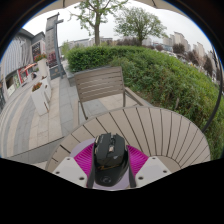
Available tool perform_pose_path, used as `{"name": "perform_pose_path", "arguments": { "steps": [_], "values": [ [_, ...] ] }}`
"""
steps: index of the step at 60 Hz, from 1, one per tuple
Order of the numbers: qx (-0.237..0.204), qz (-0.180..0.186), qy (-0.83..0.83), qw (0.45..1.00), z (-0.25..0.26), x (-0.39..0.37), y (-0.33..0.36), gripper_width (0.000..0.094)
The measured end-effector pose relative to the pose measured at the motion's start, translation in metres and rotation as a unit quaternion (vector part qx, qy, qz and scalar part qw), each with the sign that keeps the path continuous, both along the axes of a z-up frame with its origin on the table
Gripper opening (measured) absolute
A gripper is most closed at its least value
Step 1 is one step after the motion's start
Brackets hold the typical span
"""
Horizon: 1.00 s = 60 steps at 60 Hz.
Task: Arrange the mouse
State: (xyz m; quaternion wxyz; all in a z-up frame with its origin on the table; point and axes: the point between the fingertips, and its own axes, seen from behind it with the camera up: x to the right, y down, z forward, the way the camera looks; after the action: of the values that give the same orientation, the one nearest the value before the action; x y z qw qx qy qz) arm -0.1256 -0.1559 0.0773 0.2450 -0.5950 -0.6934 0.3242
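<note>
A black computer mouse (110, 158) with a scroll wheel sits between the two fingers of my gripper (110, 165), above a round slatted wooden table (150, 125). Both magenta pads (84, 157) press against the mouse's sides, so the gripper is shut on it. The mouse's cable end points away from me, toward the table's far rim. Its underside is hidden.
A slatted wooden chair (100, 88) stands just beyond the table. A paved terrace (30, 120) with planters (40, 95) lies to the left, a hedge and grass slope (170, 75) to the right, with trees and buildings far off.
</note>
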Motion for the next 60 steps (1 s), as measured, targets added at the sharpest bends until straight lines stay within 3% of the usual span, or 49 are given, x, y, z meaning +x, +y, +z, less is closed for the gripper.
{"name": "perform_pose_path", "arguments": {
  "steps": [9,14,19,23,31,40,60],
  "values": [
    [0.032,0.012,-0.035,0.999,-0.072,0.005,-0.033,0.0523],
    [0.044,0.019,-0.055,0.997,-0.097,0.017,-0.037,0.0621],
    [0.069,0.004,-0.041,0.997,-0.083,0.021,-0.023,0.0867],
    [0.088,0.005,-0.022,0.996,-0.055,0.029,-0.014,0.0849],
    [0.061,0.007,-0.029,0.998,0.01,0.082,0.001,0.0848],
    [0.068,-0.001,-0.047,0.997,0.074,0.174,0.034,0.0849],
    [0.067,-0.056,-0.064,0.994,0.128,0.347,0.073,0.0852]
  ]
}}
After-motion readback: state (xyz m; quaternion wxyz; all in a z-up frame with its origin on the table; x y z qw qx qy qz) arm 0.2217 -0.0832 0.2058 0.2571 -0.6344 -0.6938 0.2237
